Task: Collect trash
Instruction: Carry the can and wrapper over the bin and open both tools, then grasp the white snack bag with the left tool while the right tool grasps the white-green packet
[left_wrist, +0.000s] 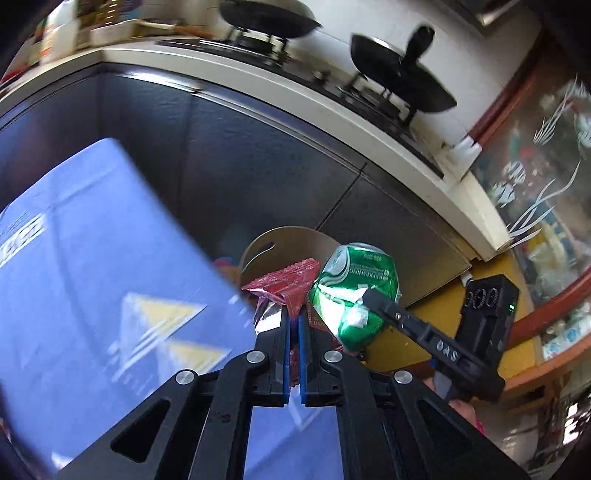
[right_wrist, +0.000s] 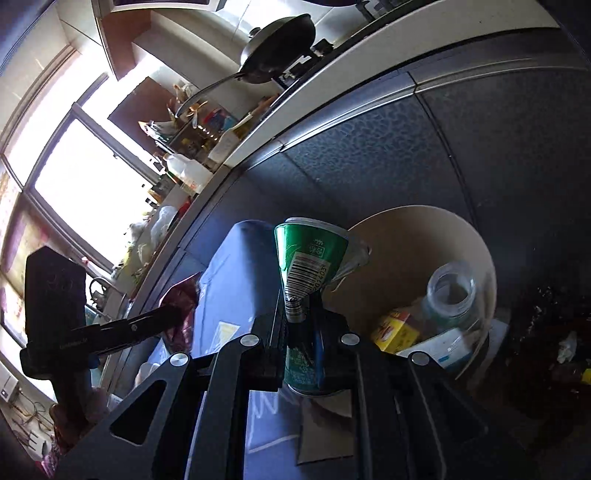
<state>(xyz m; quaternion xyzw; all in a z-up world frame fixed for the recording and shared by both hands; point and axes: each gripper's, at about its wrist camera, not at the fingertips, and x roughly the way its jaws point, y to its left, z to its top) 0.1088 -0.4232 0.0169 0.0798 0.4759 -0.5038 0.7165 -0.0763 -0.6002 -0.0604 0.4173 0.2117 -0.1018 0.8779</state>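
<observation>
My left gripper (left_wrist: 294, 321) is shut on a red foil snack wrapper (left_wrist: 288, 286) and holds it in the air. My right gripper (right_wrist: 297, 314) is shut on a crushed green drink can (right_wrist: 310, 262); the can also shows in the left wrist view (left_wrist: 351, 291), just right of the wrapper. Both are held beside a round beige trash bin (right_wrist: 476, 240), whose rim shows behind the wrapper in the left wrist view (left_wrist: 291, 236). Inside the bin lie a clear plastic bottle (right_wrist: 448, 291), a yellow packet (right_wrist: 395, 328) and a white-blue carton (right_wrist: 448, 350).
A blue box (left_wrist: 103, 266) stands at the left, close to the bin; it also shows in the right wrist view (right_wrist: 236, 266). Dark cabinet doors (left_wrist: 258, 158) rise behind, under a counter with a stove and black pans (left_wrist: 399, 81). A glass door (left_wrist: 546, 177) is at right.
</observation>
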